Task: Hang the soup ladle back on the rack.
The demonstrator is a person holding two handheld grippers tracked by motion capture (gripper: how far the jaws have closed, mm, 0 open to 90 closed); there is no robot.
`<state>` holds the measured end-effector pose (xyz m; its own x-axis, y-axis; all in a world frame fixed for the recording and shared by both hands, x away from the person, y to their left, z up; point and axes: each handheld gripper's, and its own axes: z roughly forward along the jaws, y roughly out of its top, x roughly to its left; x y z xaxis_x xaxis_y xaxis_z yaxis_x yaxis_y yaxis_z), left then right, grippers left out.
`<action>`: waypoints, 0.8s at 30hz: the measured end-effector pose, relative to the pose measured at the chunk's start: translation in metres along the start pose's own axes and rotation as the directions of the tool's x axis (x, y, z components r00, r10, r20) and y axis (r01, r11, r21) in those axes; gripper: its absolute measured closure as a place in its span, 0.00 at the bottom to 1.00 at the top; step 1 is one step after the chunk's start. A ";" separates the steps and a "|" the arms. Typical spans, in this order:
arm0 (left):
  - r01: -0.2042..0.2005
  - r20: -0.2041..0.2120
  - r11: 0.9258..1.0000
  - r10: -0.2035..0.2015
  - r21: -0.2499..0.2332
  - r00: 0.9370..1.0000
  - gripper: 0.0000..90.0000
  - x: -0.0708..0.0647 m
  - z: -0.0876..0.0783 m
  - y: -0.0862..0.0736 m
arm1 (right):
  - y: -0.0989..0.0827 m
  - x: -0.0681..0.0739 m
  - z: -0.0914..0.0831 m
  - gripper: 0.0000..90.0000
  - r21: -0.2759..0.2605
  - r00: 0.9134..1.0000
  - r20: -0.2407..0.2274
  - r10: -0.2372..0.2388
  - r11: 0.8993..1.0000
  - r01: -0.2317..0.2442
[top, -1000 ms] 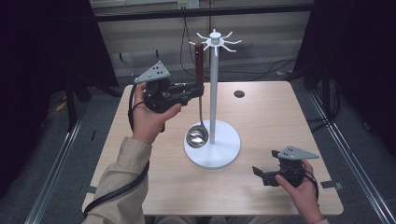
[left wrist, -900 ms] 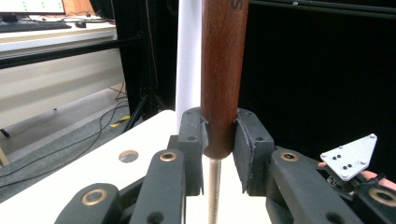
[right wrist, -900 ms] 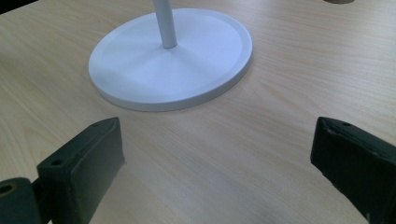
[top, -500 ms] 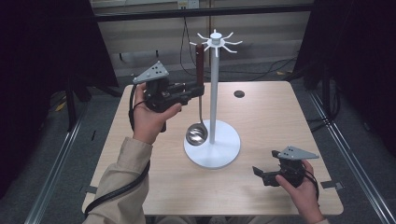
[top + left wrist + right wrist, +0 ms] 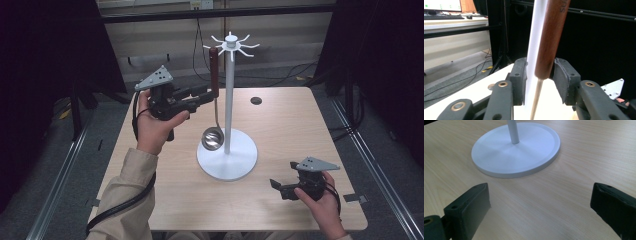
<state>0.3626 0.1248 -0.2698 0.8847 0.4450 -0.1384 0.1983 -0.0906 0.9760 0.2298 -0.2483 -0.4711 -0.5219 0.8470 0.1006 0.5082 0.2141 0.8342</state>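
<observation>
A ladle with a brown wooden handle (image 5: 214, 65) and a steel bowl (image 5: 212, 138) hangs from a hook of the white stand (image 5: 229, 100), its bowl just above the stand's round base (image 5: 235, 160). My left gripper (image 5: 212, 93) is raised beside the stand with the handle (image 5: 549, 42) between its jaws. The jaws have just been opening, and a gap shows beside the left pad (image 5: 520, 77), so they stand open around the handle. My right gripper (image 5: 276, 189) rests low at the table's front right, open and holding nothing. In the right gripper view its jaws (image 5: 540, 205) stand wide apart facing the base (image 5: 519, 152).
The wooden table (image 5: 300, 130) carries a small dark round spot (image 5: 256, 100) behind the stand. Black curtains and a metal frame surround the table. Cables lie on the floor beyond its far edge.
The left gripper's jaws stand a little wider around the ladle's handle than before. Both hands have kept their places, and the ladle still hangs on its hook.
</observation>
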 end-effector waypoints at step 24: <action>-0.026 -0.051 0.999 0.027 0.020 0.998 0.34 0.001 -0.012 -0.014 | 0.002 0.001 0.000 0.02 -0.003 1.000 -0.002 -0.004 1.000 0.004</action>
<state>0.3555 0.1374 -0.2810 0.8671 0.4872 -0.1037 0.1839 -0.1196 0.9756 0.2310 -0.2470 -0.4694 -0.5255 0.8451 0.0982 0.5040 0.2163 0.8362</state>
